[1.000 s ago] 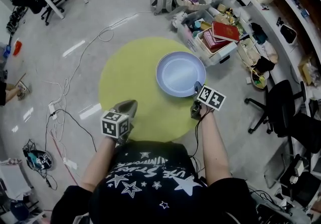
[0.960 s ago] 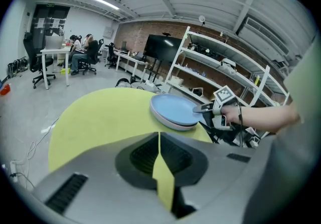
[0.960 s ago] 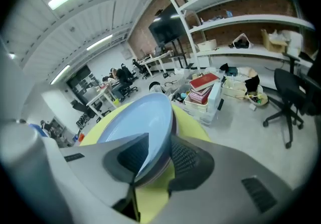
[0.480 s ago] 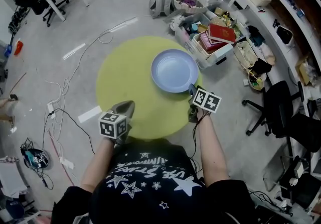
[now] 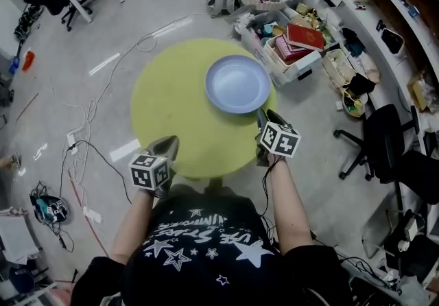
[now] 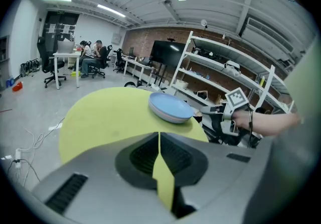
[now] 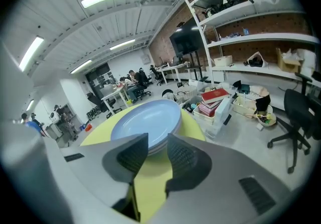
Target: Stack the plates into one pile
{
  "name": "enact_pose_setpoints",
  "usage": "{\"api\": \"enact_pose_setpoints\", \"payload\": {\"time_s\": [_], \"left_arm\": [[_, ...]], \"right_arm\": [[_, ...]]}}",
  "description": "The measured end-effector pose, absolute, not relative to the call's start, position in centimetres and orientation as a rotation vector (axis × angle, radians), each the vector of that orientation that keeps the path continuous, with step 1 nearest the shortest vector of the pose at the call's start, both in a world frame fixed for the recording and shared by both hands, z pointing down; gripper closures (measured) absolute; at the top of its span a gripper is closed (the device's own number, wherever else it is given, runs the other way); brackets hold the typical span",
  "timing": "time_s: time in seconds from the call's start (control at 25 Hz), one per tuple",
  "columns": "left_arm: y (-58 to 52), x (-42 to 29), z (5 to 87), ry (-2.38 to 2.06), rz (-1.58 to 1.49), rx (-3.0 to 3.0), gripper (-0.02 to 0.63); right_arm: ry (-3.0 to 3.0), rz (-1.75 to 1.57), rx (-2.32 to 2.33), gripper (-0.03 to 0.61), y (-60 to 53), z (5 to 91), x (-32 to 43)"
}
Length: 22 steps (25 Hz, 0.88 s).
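Observation:
A pile of pale blue plates (image 5: 237, 84) rests on the far right part of the round yellow table (image 5: 171, 112). My right gripper (image 5: 266, 119) hovers just short of the pile's near rim. Its jaws stand apart and are closing, with nothing between them. In the right gripper view the plates (image 7: 145, 120) lie right beyond the right gripper (image 7: 156, 143). My left gripper (image 5: 167, 147) is at the table's near left edge, shut and empty. From the left gripper (image 6: 159, 140) the plates (image 6: 169, 106) show across the table.
White crates with books and clutter (image 5: 291, 47) crowd the floor just right of the table. A black office chair (image 5: 391, 154) stands further right, beside shelving. Cables (image 5: 89, 126) trail over the floor on the left.
My right gripper has drawn back a little from the plate pile's near rim. The left gripper has hardly moved at the table's near edge.

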<state>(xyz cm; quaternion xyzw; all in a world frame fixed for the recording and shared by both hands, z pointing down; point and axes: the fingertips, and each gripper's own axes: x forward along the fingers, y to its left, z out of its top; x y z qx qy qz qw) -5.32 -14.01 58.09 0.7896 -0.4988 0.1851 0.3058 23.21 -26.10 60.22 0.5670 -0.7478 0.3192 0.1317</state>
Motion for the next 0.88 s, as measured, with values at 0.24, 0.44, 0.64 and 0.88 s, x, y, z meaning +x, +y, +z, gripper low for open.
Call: {"api": "enact_pose_setpoints", "payload": {"time_s": [0.24, 0.44, 0.64, 0.88], "left_arm": [[-13.4, -5.7, 58.3, -1.316, 0.48, 2.108, 0.591], [-11.9, -6.1, 57.8, -1.32, 0.441, 2.127, 0.591], [-8.8, -7.3, 57.2, -1.304, 0.421, 2.142, 0.591], [-5.1, -9.1, 56.4, -1.308, 0.386, 2.145, 0.591]], "right_arm": [[-2.2, 0.884, 1.537, 0.466, -23.8, 60.9, 21.2], [-2.223, 0.842, 1.505, 0.496, -21.9, 60.2, 19.4], [-2.281, 0.838, 1.447, 0.543, -19.1, 59.1, 16.0], [-2.311, 0.839, 1.402, 0.549, -14.7, 58.7, 12.3]]}}
